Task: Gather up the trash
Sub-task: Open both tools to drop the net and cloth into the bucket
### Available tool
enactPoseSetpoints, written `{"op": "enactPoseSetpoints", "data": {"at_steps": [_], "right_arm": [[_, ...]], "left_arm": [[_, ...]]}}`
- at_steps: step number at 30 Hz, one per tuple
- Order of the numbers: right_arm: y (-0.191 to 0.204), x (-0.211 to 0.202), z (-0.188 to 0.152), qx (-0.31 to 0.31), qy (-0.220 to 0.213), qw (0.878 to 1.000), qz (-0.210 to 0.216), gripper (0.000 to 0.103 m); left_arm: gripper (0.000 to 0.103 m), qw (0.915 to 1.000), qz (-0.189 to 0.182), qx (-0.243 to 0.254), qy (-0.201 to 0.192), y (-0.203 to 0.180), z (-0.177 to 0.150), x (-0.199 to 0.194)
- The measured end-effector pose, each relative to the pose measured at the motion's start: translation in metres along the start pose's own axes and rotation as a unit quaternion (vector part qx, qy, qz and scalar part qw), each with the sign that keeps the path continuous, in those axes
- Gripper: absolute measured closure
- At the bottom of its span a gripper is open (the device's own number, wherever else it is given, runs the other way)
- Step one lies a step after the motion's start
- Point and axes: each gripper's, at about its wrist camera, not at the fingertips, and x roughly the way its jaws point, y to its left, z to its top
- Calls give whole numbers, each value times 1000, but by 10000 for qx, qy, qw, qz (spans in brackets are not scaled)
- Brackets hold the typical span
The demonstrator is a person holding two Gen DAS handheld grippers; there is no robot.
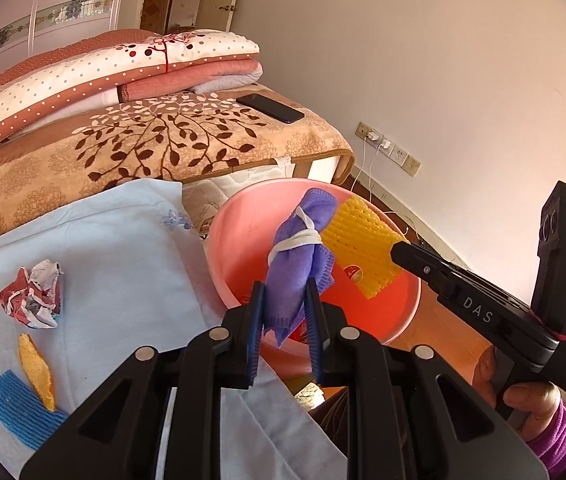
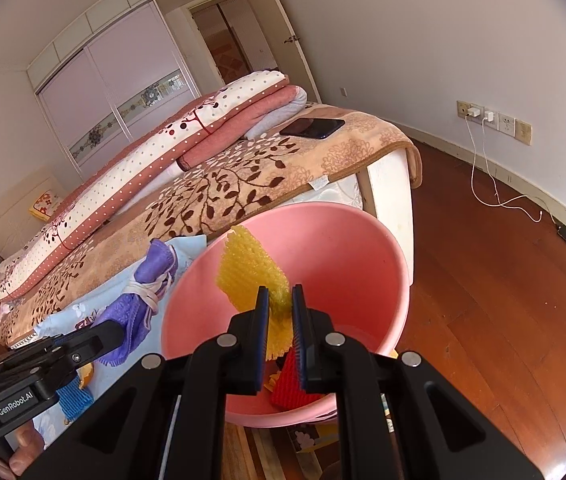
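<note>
The left tongs [image 1: 285,300] are clenched on a purple cloth bundle [image 1: 295,264] tied with a white band, which sticks up between the blue pads over the near rim of the pink basin [image 1: 243,240]. The right tongs [image 2: 281,304] grip a yellow foam net [image 2: 251,276] above the basin's hollow; a red foam net [image 2: 289,380] lies at the bottom, just below them. Left of the left tongs, on the pale blue sheet [image 1: 123,248], lie a blue foam net [image 1: 19,408], an orange peel [image 1: 37,372] and a crumpled wrapper [image 1: 33,298]. Beyond the basin a dark phone [image 1: 271,108] rests on the bed's leaf-patterned blanket [image 1: 155,144].
</note>
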Motion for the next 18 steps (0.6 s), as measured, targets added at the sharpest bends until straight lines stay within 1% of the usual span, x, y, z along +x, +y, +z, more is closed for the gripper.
{"op": "enactPoseSetpoints", "data": {"at_steps": [3, 7, 13, 18], "right_arm": [[-3, 1, 0, 31, 9, 10000, -13, 92], [-5, 0, 0, 32, -11, 10000, -50, 92], [-8, -1, 2, 69, -62, 9999, -44, 92], [-6, -1, 0, -16, -51, 10000, -40, 92]], "left_arm": [[84, 10000, 10, 14, 75, -6, 1, 9], [84, 9999, -38, -93, 138, -9, 2, 17], [83, 9999, -5, -40, 135, -17, 6, 22], [83, 10000, 14, -25, 91, -23, 7, 24]]}}
